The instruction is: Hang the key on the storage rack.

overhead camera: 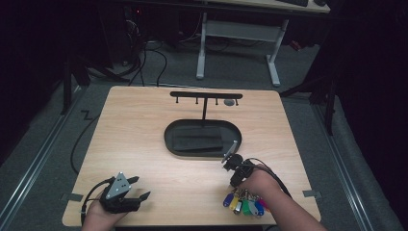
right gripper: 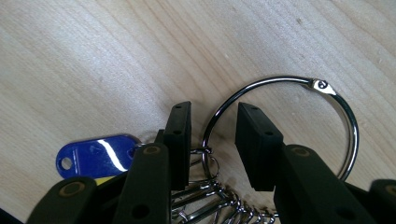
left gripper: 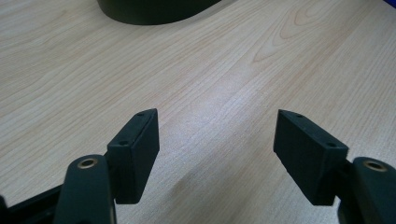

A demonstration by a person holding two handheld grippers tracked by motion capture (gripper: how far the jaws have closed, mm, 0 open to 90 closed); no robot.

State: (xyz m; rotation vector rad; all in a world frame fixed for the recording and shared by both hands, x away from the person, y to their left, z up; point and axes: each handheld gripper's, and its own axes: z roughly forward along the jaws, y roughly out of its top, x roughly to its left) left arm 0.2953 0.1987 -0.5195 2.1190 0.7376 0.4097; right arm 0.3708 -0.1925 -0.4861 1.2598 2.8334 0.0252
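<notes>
Nearest you, at the front edge of the table [overhead camera: 144, 125], your left gripper [overhead camera: 137, 188] rests low over bare wood, well left of the key ring [right gripper: 280, 126]; in the left gripper view its jaws stand wide apart and released, with nothing between them. To the right along the same front edge lies the key ring with its coloured tags [overhead camera: 244, 204], the blue tag [right gripper: 95, 154] being the one seen beside the jaws in the right gripper view. Your right gripper [overhead camera: 230, 159] is over the ring: in the right gripper view its jaws straddle the left side of the steel hoop, one pad inside the loop and one outside, with a gap on each side of the wire, so they are not yet clenched on it. Beyond the key ring, toward the table's middle, lies the dark oval tray [overhead camera: 169, 139]. Farthest from the key ring, behind the tray, stands the black hook rack [overhead camera: 206, 95], its bar level.
</notes>
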